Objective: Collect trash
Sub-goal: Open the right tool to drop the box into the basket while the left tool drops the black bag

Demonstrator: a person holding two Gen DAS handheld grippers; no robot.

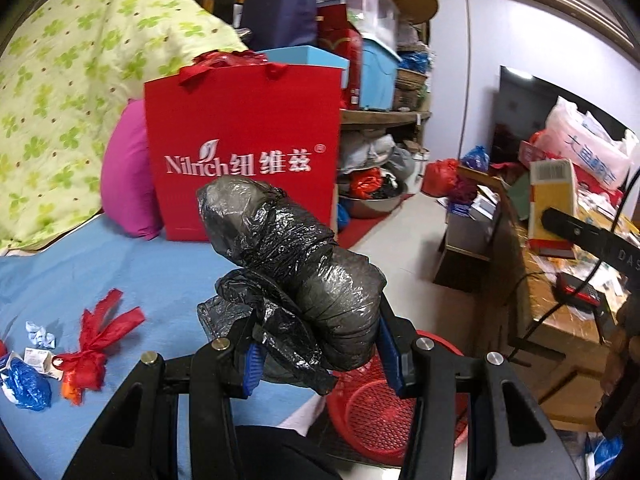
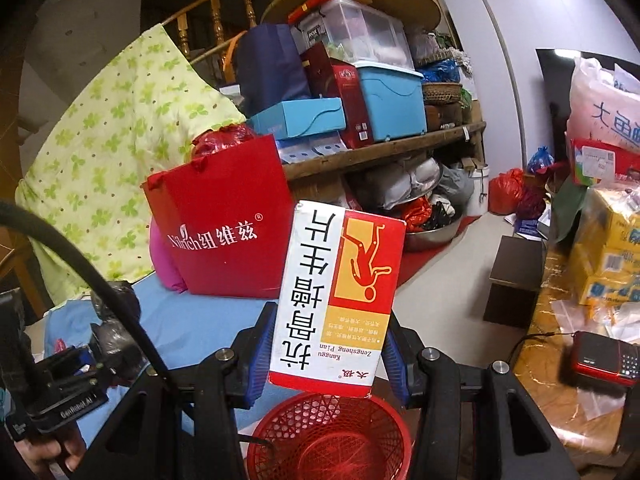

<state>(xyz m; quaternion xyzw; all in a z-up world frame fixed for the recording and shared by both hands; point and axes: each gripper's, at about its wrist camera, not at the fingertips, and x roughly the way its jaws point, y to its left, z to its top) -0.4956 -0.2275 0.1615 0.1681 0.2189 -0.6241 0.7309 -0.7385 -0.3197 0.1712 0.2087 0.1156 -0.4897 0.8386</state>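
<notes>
Black frames (image 1: 452, 400) — blue fingers (image 2: 262, 354), silver screws

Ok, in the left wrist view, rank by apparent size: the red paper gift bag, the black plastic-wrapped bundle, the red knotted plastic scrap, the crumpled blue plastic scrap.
1. Red paper gift bag
2. Black plastic-wrapped bundle, inflated by nearness to the camera
3. Red knotted plastic scrap
4. Crumpled blue plastic scrap, partly cut off at the frame edge, so its rank is unsure

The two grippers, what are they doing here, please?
A person is collecting trash with a gripper in each hand. The left gripper is shut on a black plastic bag bundle. The right gripper is shut on a medicine box, held above the red basket. More scraps lie on the blue bed sheet.
</notes>
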